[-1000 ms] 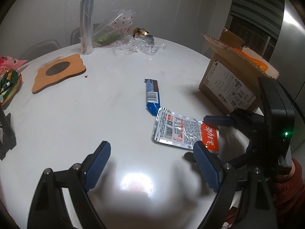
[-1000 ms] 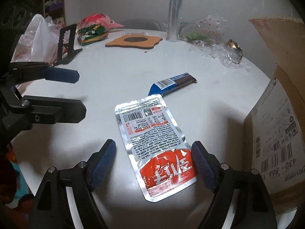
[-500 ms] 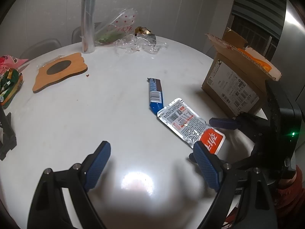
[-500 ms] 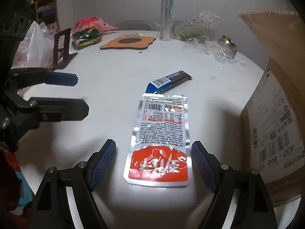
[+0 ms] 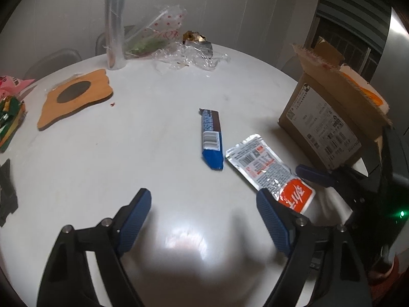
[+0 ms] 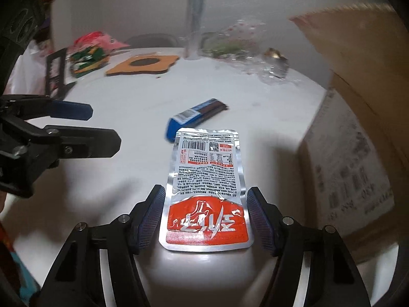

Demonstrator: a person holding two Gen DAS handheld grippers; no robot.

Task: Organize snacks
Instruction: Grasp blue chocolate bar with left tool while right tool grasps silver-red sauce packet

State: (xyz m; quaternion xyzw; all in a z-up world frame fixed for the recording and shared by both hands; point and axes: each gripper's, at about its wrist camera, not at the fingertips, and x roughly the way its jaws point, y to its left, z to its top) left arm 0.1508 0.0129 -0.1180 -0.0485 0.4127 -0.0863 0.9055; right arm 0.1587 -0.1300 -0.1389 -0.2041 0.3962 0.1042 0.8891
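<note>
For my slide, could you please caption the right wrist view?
Right claw closing around a silver-and-red snack pouch on the white table, blue snack bar beyond.

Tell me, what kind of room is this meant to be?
Probably a home dining or kitchen corner. A round white table holds everyday clutter: a wooden trivet, a cardboard box, a foil snack pouch and a blue snack bar. A chair back shows behind the table.

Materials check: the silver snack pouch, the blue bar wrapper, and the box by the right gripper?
Snack pouch: likely metallised plastic film, glossy; crinkles and mirror glints show. Bar wrapper: thin plastic film, probably, smooth with a slight sheen and printed barcode. Box: brown corrugated cardboard, matte; torn flap edge shows fluting.
</note>
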